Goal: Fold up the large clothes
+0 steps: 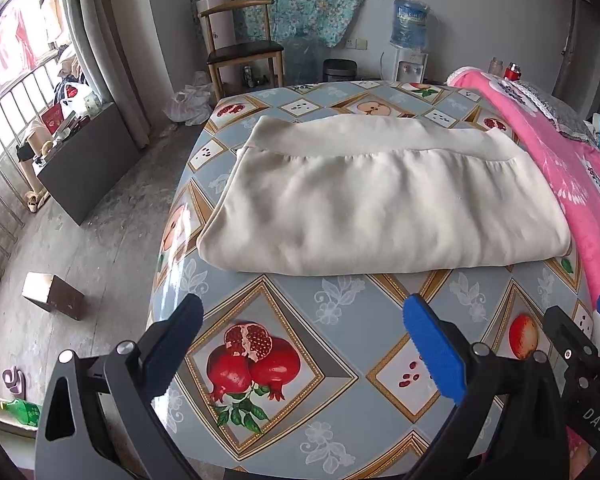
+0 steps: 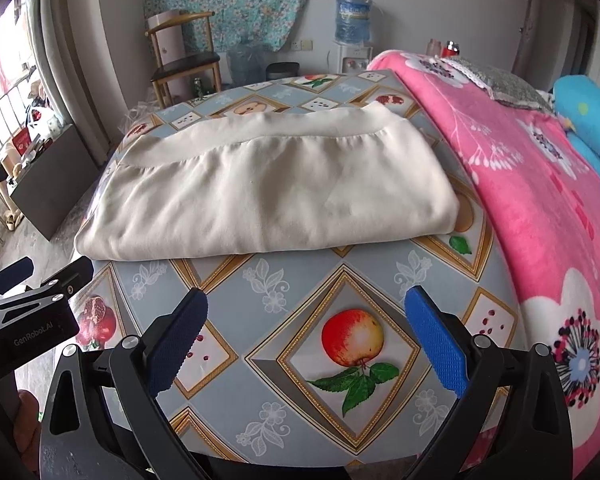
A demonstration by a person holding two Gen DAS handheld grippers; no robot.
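The left gripper hangs with its jaws spread wide, holding nothing, above the fruit-patterned tablecloth. Straight ahead of it, apart from the fingertips, lies the cream garment — folded into a flat bundle, its long axis running across both grippers' line of sight, its banded hem on the far side. The right gripper is just as open and empty, with the garment's right end ahead of it. Neither looks clearly nearer — each faces its own end of the near folded edge. Further right lies a pink blanket.
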